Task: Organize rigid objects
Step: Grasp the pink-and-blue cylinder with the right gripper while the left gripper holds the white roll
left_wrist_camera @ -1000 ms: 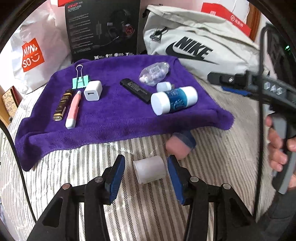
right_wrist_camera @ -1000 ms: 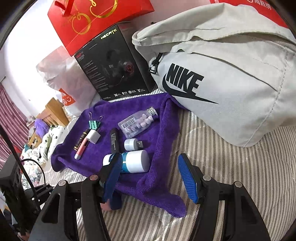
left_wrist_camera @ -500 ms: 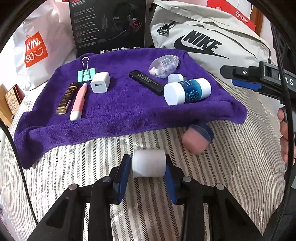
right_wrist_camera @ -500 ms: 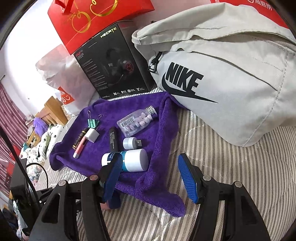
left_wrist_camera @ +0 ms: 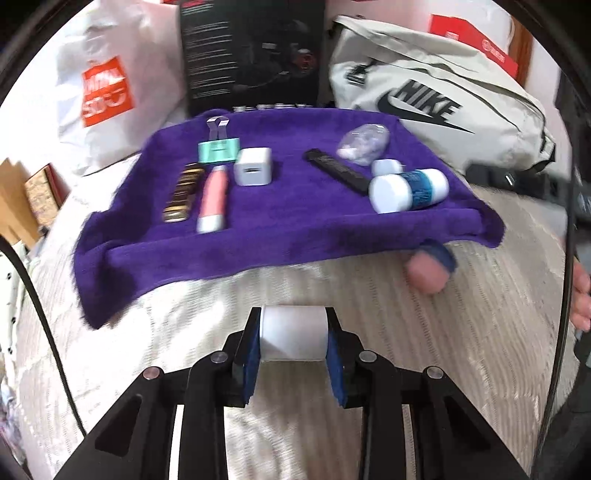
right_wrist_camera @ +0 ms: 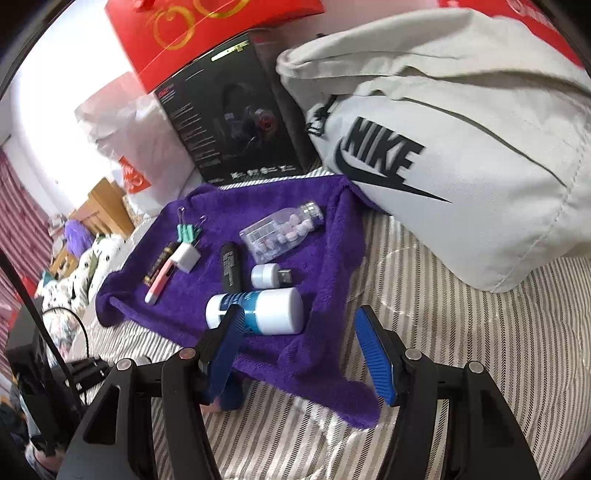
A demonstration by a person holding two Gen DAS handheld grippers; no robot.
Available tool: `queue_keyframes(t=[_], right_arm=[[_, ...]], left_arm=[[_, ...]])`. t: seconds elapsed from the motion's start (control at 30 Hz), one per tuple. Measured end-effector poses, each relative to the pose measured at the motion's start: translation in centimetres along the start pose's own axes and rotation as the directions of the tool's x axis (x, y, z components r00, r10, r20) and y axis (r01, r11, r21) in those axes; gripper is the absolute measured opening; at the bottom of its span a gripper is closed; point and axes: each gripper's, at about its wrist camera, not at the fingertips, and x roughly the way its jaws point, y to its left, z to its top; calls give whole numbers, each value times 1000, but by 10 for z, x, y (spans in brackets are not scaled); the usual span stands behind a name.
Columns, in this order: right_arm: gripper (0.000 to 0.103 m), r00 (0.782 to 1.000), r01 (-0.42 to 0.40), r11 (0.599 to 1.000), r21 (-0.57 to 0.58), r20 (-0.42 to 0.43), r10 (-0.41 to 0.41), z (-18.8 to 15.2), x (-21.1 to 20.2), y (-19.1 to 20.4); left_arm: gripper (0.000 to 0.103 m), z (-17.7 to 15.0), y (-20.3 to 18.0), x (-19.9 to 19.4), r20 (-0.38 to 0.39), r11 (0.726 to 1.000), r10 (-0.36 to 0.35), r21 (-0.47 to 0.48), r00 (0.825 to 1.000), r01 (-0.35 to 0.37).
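My left gripper (left_wrist_camera: 293,338) is shut on a small white cylinder (left_wrist_camera: 293,334), held over the striped bedding in front of the purple towel (left_wrist_camera: 288,229). On the towel lie a green binder clip (left_wrist_camera: 218,149), a gold-and-black tube (left_wrist_camera: 183,194), a pink-and-white tube (left_wrist_camera: 213,201), a white charger cube (left_wrist_camera: 254,166), a black stick (left_wrist_camera: 338,171), a clear pill bottle (left_wrist_camera: 364,142), a small white USB plug (right_wrist_camera: 267,275) and a blue-and-white bottle (left_wrist_camera: 408,190). A pink-and-blue cylinder (left_wrist_camera: 430,267) lies on the bedding at the towel's right edge. My right gripper (right_wrist_camera: 299,349) is open and empty above the towel's near corner.
A grey Nike bag (right_wrist_camera: 461,147) lies right of the towel. A black headset box (left_wrist_camera: 251,51), a white Miniso bag (left_wrist_camera: 107,88) and a red gift bag (right_wrist_camera: 207,33) stand behind it. A black cable (left_wrist_camera: 44,314) runs along the left.
My left gripper closed on the white cylinder and lifted it off the bedding, drawing closer to the towel. My right gripper stayed open and barely moved.
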Motion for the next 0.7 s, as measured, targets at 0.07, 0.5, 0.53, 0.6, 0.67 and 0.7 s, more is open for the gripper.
queue_keyframes(t=[0.07,0.5,0.53,0.6,0.67,0.7], right_arm=[[62,1000,11,999,-49,-9,-11,-6,-1,14],[62,987,86,944,-319,-100,-124,-77,17,96],[62,986,91,942,-325,-103,-130,-78,20,97],[61,982,110,934,-340,-109,-156,-80,25,98],[58,980,121,928,-353,-109,-169,-80,28,97],[57,979,122,926,-356,-111,-172,-80,30,97]], left_arm=[[30,-3,10,-3,0,1000,6,-15,1000,-6],[30,-19,24,-12,16,996,-64,-57,998,65],[30,-19,24,-13,19,996,-69,-58,997,70],[30,-19,25,-15,24,995,-75,-58,997,76],[30,-19,27,-16,27,995,-81,-63,996,82],[30,-19,28,-15,29,994,-85,-67,996,87]])
